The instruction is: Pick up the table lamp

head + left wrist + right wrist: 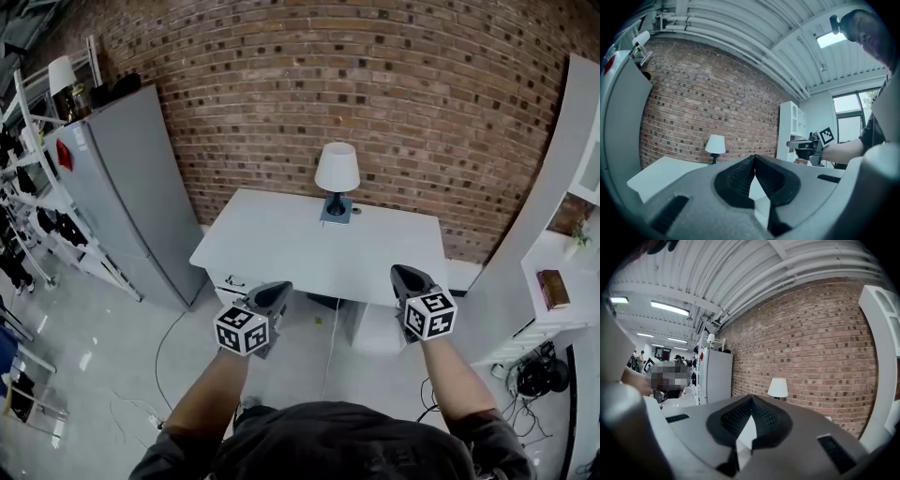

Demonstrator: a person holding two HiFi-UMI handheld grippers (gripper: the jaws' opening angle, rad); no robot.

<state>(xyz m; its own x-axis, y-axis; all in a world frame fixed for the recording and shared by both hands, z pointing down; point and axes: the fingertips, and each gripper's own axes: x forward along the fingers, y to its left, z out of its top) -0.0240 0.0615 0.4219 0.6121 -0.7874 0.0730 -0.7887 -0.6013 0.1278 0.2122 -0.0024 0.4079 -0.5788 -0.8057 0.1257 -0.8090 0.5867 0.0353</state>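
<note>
The table lamp (337,178) has a white shade and a dark base and stands on a small book at the far edge of the white table (272,248), against the brick wall. Both grippers are held short of the table's near edge, well away from the lamp. My left gripper (279,288) is shut with nothing in it, and my right gripper (400,273) is shut and empty too. The lamp (715,146) shows beyond the closed jaws in the left gripper view, left of the left gripper (754,158). In the right gripper view the lamp (778,388) stands right of the right gripper (751,399).
A tall grey cabinet (131,192) stands left of the table, with white racks (37,187) further left. White shelving (562,281) holding a book and a small plant is at the right. Cables lie on the floor under and beside the table.
</note>
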